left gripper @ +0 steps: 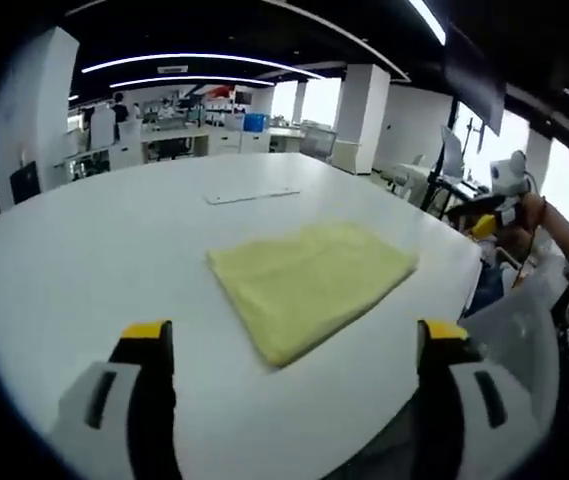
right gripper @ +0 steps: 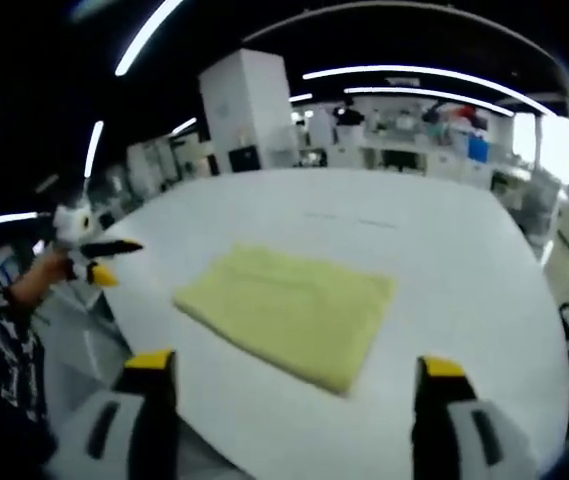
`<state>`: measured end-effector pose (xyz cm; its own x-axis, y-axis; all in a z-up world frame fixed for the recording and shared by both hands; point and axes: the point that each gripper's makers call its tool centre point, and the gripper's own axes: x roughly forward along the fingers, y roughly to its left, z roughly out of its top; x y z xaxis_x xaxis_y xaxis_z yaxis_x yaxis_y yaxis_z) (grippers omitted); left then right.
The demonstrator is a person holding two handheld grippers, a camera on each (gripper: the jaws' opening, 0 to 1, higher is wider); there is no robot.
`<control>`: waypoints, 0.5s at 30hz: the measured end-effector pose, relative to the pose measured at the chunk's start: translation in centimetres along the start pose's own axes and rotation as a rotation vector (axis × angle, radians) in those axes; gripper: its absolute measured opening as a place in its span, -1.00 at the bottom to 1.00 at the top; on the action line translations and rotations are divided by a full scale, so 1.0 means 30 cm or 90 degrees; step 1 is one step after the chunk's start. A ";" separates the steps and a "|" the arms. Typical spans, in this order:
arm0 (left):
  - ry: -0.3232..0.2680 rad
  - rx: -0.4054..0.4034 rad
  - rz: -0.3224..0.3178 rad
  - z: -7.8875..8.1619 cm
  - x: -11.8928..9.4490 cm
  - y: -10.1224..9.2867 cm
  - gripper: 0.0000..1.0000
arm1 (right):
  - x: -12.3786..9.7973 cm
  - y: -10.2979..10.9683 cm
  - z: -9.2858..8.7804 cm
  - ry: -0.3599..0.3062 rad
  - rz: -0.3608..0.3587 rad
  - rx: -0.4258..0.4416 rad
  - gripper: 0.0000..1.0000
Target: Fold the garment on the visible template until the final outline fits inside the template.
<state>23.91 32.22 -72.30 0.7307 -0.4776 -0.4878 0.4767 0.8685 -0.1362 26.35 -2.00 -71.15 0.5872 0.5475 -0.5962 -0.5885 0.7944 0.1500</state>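
Yellow folded garment (left gripper: 309, 283) lies flat; left gripper view catches a template strip (left gripper: 252, 196).

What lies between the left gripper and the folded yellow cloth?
Only bare white table. In the left gripper view the open left gripper hangs short of the yellow cloth, not touching it.
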 end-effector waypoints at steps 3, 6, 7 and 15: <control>0.013 0.014 0.013 -0.015 -0.014 0.008 0.98 | -0.010 -0.001 -0.008 0.001 -0.006 0.000 0.98; 0.018 0.012 0.017 -0.026 -0.017 0.011 0.98 | -0.020 -0.002 -0.016 -0.003 -0.013 -0.003 0.98; 0.020 0.010 0.017 -0.029 -0.018 0.012 0.98 | -0.022 -0.001 -0.018 -0.005 -0.013 -0.003 0.98; 0.019 0.002 0.031 -0.024 -0.029 0.012 0.98 | -0.031 -0.008 -0.043 -0.011 -0.031 0.007 0.98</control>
